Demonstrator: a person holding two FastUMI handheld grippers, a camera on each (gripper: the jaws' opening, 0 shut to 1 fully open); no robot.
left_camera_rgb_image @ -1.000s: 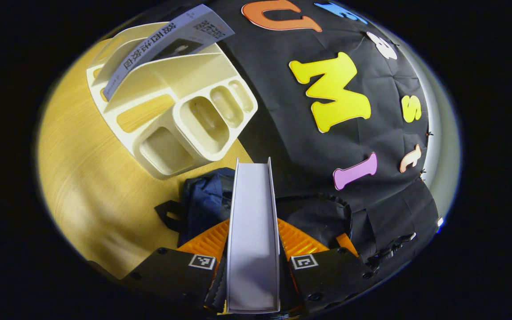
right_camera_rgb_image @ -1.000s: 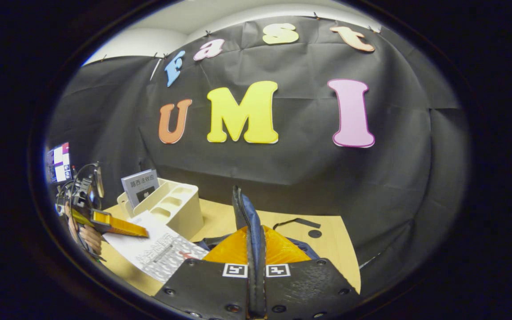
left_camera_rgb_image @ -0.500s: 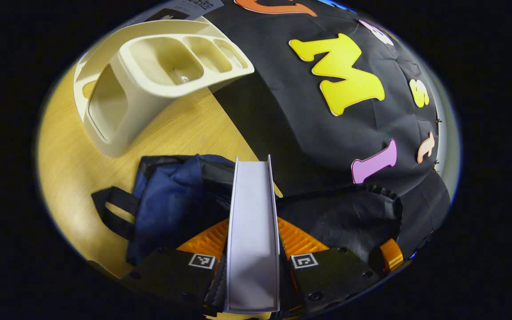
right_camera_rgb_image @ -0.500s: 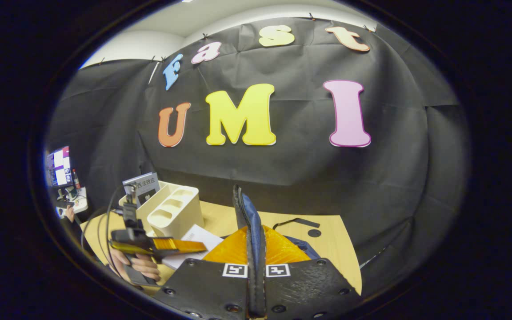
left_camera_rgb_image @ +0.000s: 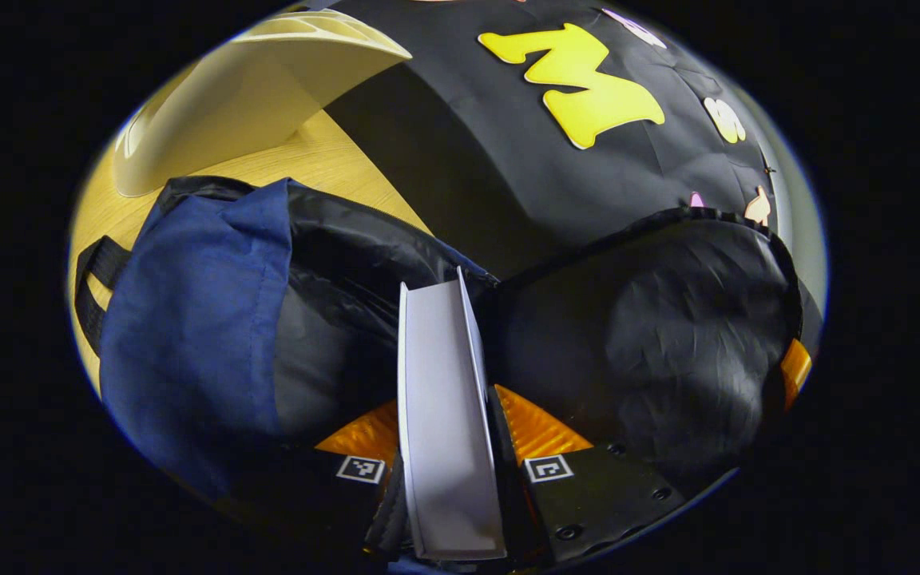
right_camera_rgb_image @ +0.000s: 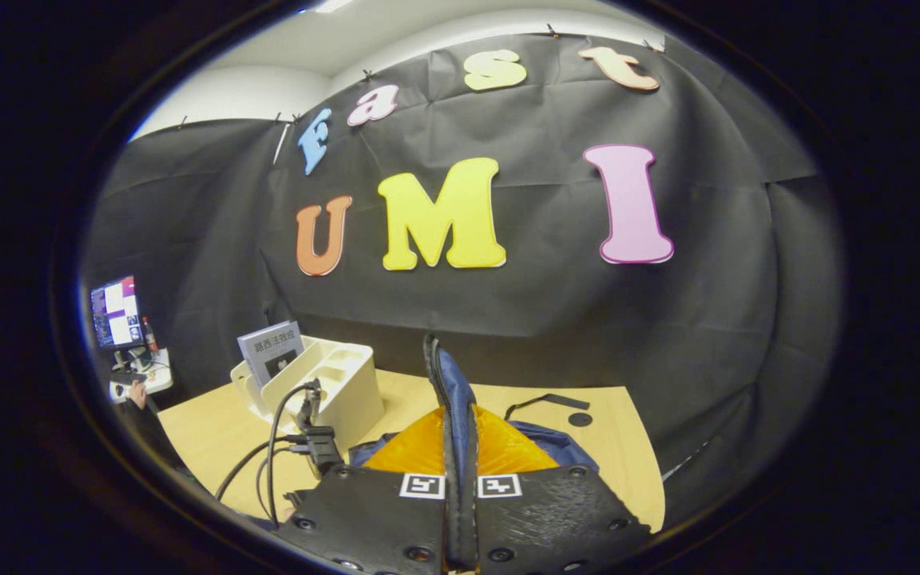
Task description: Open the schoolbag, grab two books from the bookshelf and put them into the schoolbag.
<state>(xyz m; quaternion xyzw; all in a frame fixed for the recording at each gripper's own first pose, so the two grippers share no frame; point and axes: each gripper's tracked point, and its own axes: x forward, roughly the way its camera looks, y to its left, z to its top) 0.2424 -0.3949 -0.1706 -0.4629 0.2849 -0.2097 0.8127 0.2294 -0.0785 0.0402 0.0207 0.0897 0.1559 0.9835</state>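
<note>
In the left gripper view, the navy fabric schoolbag [left_camera_rgb_image: 196, 319] lay open on the wooden table [left_camera_rgb_image: 324, 160]; the left gripper [left_camera_rgb_image: 448, 471] clamped a white-edged book [left_camera_rgb_image: 444, 415] at its mouth. The right gripper [right_camera_rgb_image: 460, 495] pinched the bag's upright flap [right_camera_rgb_image: 448, 383], beside the cream plastic bookshelf [right_camera_rgb_image: 340, 383] holding a grey book [right_camera_rgb_image: 272, 351].

The right gripper [right_camera_rgb_image: 460, 511] pinches the schoolbag [right_camera_rgb_image: 446, 391] flap upright; behind it, a book [right_camera_rgb_image: 272, 351] stands in the cream bookshelf [right_camera_rgb_image: 332, 387] on the table [right_camera_rgb_image: 212, 431].
</note>
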